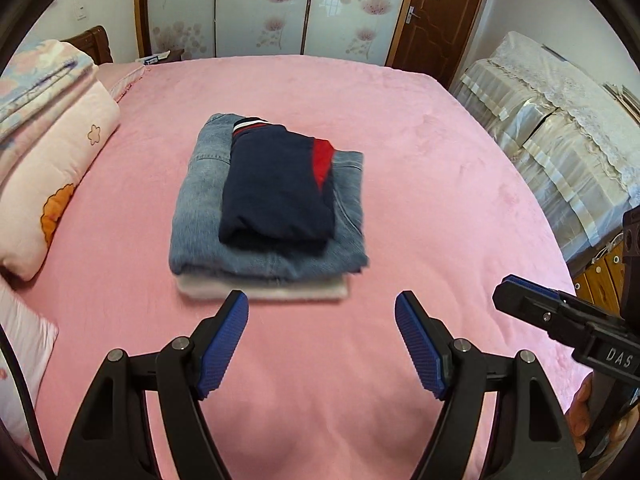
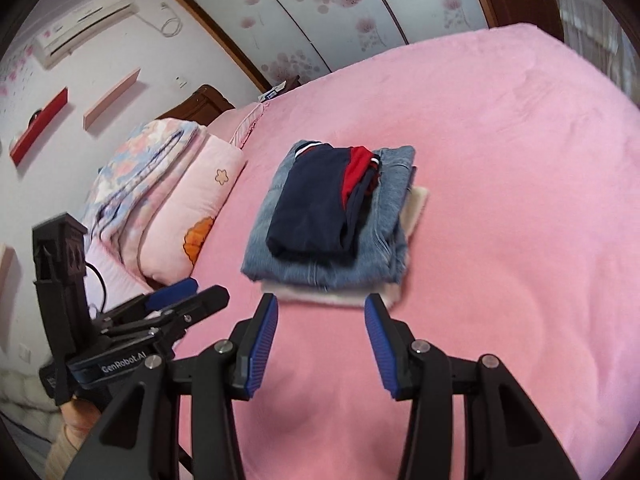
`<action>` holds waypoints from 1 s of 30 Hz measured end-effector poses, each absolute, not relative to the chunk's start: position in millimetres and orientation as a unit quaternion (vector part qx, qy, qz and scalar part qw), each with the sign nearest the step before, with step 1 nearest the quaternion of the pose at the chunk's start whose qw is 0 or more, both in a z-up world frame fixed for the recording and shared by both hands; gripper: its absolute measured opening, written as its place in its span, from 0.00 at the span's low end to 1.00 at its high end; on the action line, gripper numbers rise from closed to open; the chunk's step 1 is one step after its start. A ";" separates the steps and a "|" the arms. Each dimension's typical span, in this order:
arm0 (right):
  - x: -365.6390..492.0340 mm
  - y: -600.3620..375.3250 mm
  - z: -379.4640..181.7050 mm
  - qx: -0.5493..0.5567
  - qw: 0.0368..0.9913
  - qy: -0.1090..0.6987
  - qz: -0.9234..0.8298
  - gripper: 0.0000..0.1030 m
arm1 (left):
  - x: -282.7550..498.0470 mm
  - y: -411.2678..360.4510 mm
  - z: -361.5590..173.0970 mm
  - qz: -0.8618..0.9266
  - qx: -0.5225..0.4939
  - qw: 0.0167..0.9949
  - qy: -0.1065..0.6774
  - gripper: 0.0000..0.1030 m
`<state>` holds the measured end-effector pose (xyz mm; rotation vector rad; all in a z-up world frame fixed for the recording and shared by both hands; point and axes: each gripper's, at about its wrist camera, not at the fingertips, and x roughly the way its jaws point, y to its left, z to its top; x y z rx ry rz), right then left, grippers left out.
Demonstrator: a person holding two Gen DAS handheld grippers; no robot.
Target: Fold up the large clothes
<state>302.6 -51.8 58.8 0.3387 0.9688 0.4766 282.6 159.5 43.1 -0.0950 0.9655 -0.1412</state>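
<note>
Left wrist view: one stack of three folded garments lies mid-bed on the pink sheet [image 1: 440, 200]; on top a navy top [image 1: 276, 188] with a red panel and striped collar, under it blue jeans [image 1: 200, 208], at the bottom a pale cloth [image 1: 260, 290] showing only as a thin edge, somewhat blurred; the left gripper [image 1: 322, 308] hangs just short of the stack, its two blue-padded fingers spread wide apart with nothing between them; the right gripper [image 1: 516, 294] enters at the right edge, seen side-on, so from here I cannot tell its spread; a hand grips its handle at the lower right corner. At the left lies one pile of two folded quilts [image 1: 52, 132], floral over pink; behind the bed stand three floral sliding panels [image 1: 260, 8] and one brown door [image 1: 440, 12]; a lace-covered piece of furniture [image 1: 552, 120] fills the right.

Right wrist view: the same three layers, navy top [image 2: 316, 208], jeans [image 2: 384, 232] and pale cloth [image 2: 416, 204], sit ahead of the right gripper [image 2: 322, 308], whose two fingers stand apart and empty, tips near the stack's near edge without touching; the left gripper [image 2: 196, 292] reaches in from the left; one air conditioner [image 2: 88, 24] and two wall shelves [image 2: 112, 96], one red and one pink, hang on the wall.
</note>
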 end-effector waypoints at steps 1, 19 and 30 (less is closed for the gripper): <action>292.7 -55.7 61.0 0.154 0.847 0.457 0.222 0.44 | 268.8 152.2 45.4 -0.069 -0.047 0.882 0.463 0.74; 152.9 -132.3 70.0 0.077 0.887 0.435 0.139 0.46 | 122.8 67.5 49.5 -0.048 -0.056 0.892 0.447 0.80; 90.0 -155.3 51.4 0.072 0.894 0.429 0.106 0.56 | 46.2 52.1 35.7 -0.001 -0.049 0.910 0.412 0.84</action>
